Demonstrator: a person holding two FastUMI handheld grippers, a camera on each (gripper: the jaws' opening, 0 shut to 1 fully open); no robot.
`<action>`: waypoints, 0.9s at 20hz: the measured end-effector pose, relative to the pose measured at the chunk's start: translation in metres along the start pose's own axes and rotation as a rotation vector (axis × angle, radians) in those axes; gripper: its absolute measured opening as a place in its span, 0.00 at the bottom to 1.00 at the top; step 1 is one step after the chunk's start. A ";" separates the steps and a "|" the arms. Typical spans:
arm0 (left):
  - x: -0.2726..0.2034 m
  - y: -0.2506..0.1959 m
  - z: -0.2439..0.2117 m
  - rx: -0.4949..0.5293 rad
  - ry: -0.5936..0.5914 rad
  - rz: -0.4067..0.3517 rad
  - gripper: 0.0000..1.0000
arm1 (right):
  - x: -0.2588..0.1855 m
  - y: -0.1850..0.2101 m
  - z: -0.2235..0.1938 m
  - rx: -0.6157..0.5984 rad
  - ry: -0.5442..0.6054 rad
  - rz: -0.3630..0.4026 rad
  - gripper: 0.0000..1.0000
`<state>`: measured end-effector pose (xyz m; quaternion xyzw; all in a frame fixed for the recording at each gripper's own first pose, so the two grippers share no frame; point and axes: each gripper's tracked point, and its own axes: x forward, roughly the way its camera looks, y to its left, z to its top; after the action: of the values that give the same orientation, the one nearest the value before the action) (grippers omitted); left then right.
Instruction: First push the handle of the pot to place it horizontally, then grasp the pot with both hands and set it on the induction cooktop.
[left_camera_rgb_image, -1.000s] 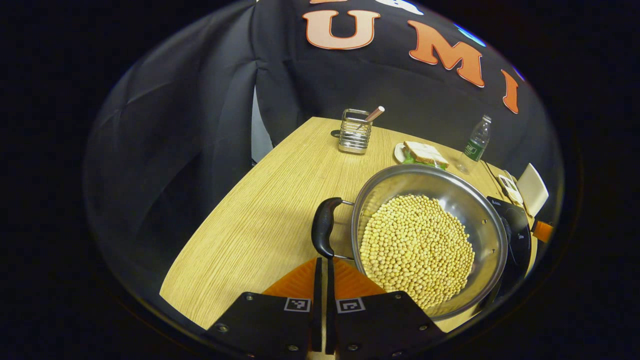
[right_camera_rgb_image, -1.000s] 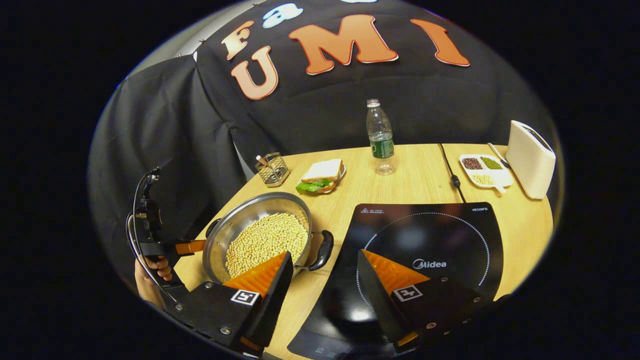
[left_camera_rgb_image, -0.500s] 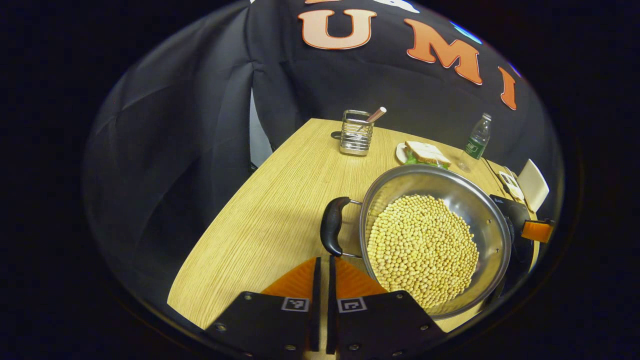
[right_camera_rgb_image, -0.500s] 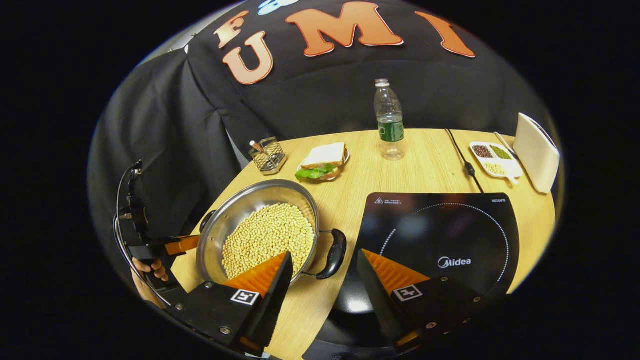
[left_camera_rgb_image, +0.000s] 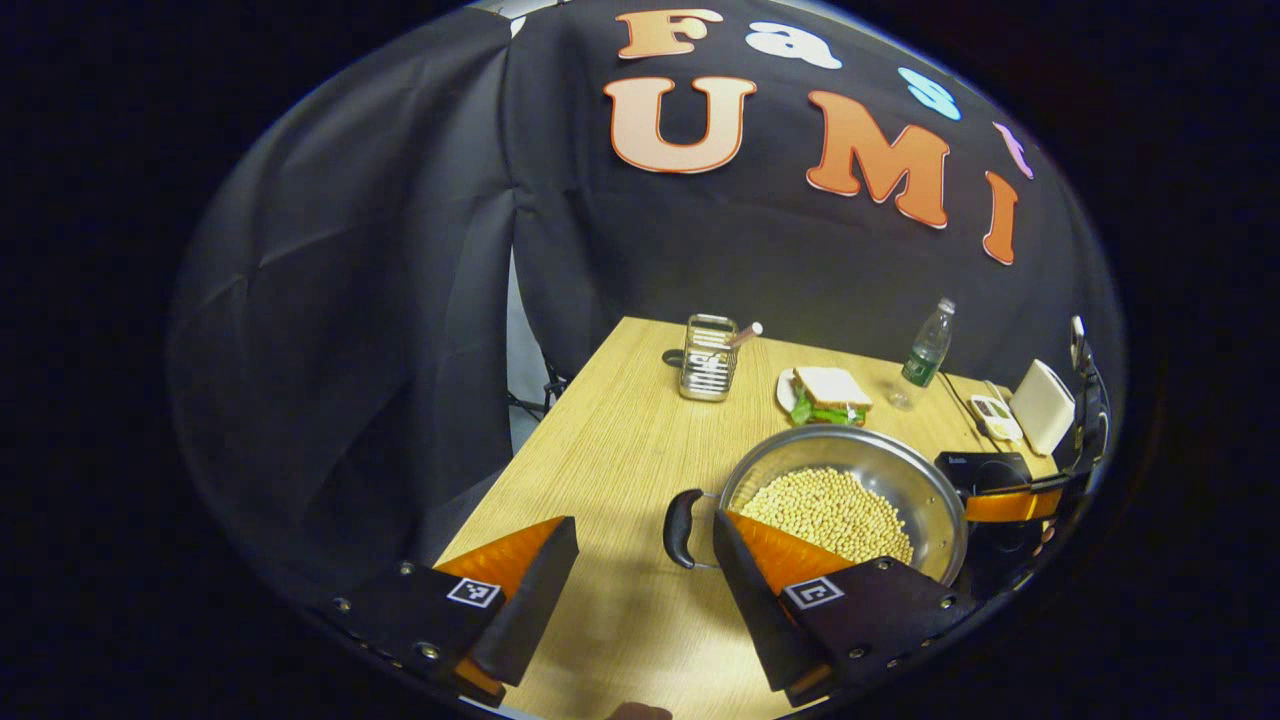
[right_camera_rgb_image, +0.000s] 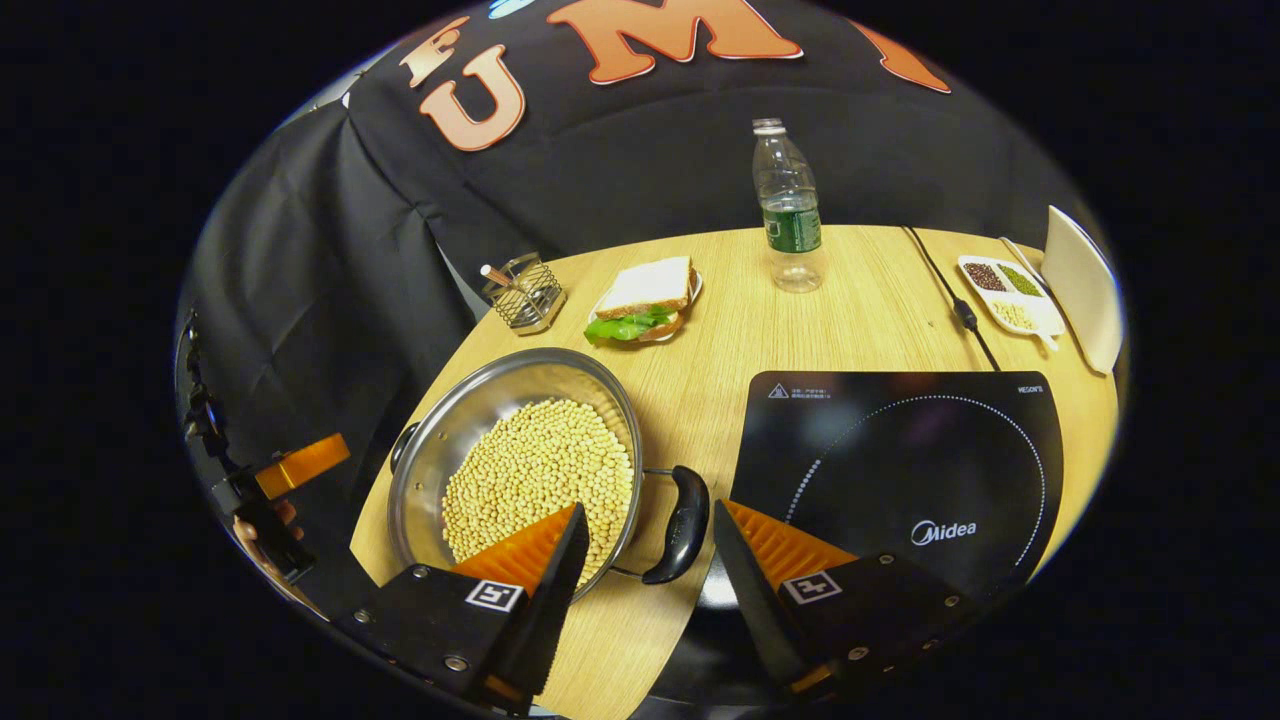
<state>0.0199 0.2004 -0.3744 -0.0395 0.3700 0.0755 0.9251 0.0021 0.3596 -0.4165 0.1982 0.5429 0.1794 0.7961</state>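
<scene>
One pot (right_camera_rgb_image: 515, 440) of soybeans (right_camera_rgb_image: 540, 475), wooden table (right_camera_rgb_image: 720, 330)

In the left gripper view, the left gripper's (left_camera_rgb_image: 645, 570) right-hand finger (left_camera_rgb_image: 770, 565) covers the near rim of the pot (left_camera_rgb_image: 905, 480) and part of the beans (left_camera_rgb_image: 830, 510); the pot's far handle is hidden behind its wall. The induction cooktop (left_camera_rgb_image: 980, 468) shows merely as a dark corner past the pot, the rest behind the right gripper (left_camera_rgb_image: 1005, 503) at the picture's edge. The divided dish (left_camera_rgb_image: 995, 415) is too small to tell its contents. In the right gripper view, the right gripper's (right_camera_rgb_image: 645, 555) fingers (right_camera_rgb_image: 525, 550) hide the pot's near rim and the cooktop's near edge, and the pot's left handle (right_camera_rgb_image: 400, 445) peeks out only partly. The hand (right_camera_rgb_image: 262, 530) holding the left gripper is cut off at the edge.
</scene>
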 end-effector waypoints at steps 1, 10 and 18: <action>0.001 -0.002 0.003 0.010 0.006 -0.017 0.87 | 0.003 0.000 0.000 -0.008 0.008 -0.013 0.80; 0.033 -0.010 -0.018 0.065 0.100 -0.022 0.88 | 0.020 -0.006 -0.001 -0.057 0.044 -0.108 0.72; 0.063 -0.023 -0.048 0.146 0.147 -0.030 0.88 | 0.032 -0.005 -0.003 -0.102 0.056 -0.164 0.71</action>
<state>0.0364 0.1782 -0.4526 0.0173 0.4408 0.0315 0.8969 0.0105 0.3721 -0.4455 0.1072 0.5695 0.1468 0.8016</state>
